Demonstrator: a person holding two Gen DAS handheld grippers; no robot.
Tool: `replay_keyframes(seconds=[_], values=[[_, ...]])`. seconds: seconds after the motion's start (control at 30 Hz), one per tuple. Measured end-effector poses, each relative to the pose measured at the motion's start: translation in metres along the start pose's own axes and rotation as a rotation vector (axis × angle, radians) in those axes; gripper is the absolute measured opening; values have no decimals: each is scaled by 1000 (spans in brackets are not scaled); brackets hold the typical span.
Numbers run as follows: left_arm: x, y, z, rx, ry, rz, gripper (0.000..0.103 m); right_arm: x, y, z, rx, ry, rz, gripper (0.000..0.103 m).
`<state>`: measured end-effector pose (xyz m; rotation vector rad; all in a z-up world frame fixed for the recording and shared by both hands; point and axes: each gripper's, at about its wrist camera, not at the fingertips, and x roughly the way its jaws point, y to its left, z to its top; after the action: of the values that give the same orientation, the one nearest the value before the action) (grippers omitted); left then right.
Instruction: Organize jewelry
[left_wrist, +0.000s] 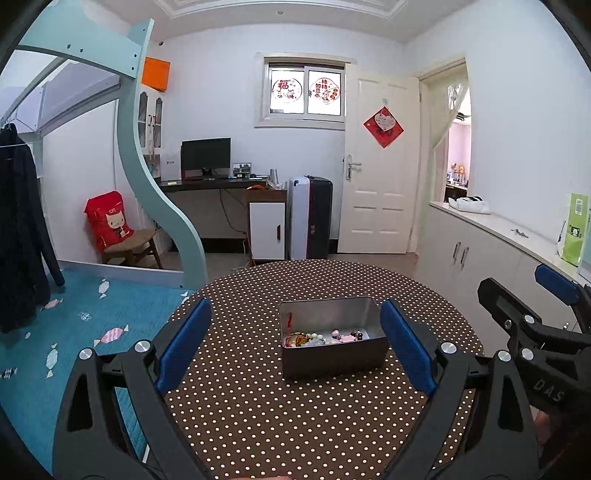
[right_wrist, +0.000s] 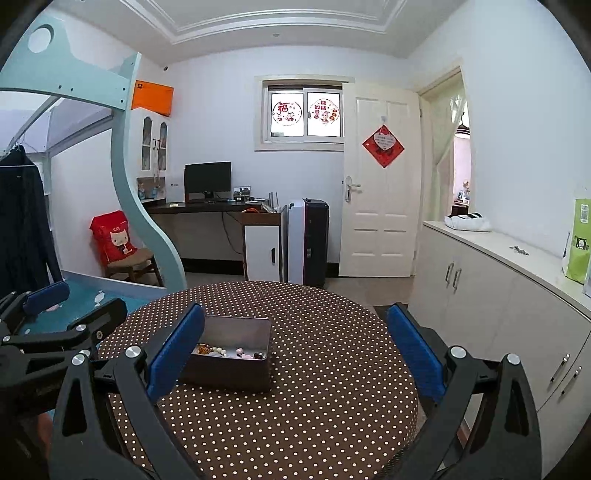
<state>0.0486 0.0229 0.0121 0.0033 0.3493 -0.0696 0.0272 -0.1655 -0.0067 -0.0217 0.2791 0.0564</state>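
An open grey metal tin (left_wrist: 332, 356) stands on the round brown polka-dot table (left_wrist: 295, 424). Beaded jewelry (left_wrist: 321, 336) lies in its bottom, with a red cord at the left end. My left gripper (left_wrist: 295, 343) is open and empty, its blue fingers either side of the tin and nearer the camera. My right gripper (right_wrist: 295, 350) is open and empty, to the right of the tin (right_wrist: 236, 363), with its left finger (right_wrist: 173, 354) overlapping the tin's left end. The jewelry (right_wrist: 229, 351) shows in that view too. Each gripper appears at the edge of the other's view.
A blue bed (left_wrist: 74, 332) with a curved frame is left of the table. White cabinets (right_wrist: 498, 295) with a counter run along the right wall. A desk, suitcase and door stand at the far wall.
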Motion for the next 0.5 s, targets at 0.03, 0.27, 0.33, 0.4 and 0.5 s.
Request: replay_keyframes(seconds=[0.03,0.27,0.33,0.4,0.5], values=[[1,1,-1,-3,3,-3,93,1,0,0,3,4,11,96],[9,4,-4,-10,26,-3,93,6,1,-4,4,25,29,96],[11,3,-5,-11,31,-3,93,7,1,-4,5,31,27,96],[11,4,-5,-10,30,-1,93,7,2,-4,4,33,25,96],[12,6,-6,-13,34,-4,93,8,3,-3,6,38,27,96]])
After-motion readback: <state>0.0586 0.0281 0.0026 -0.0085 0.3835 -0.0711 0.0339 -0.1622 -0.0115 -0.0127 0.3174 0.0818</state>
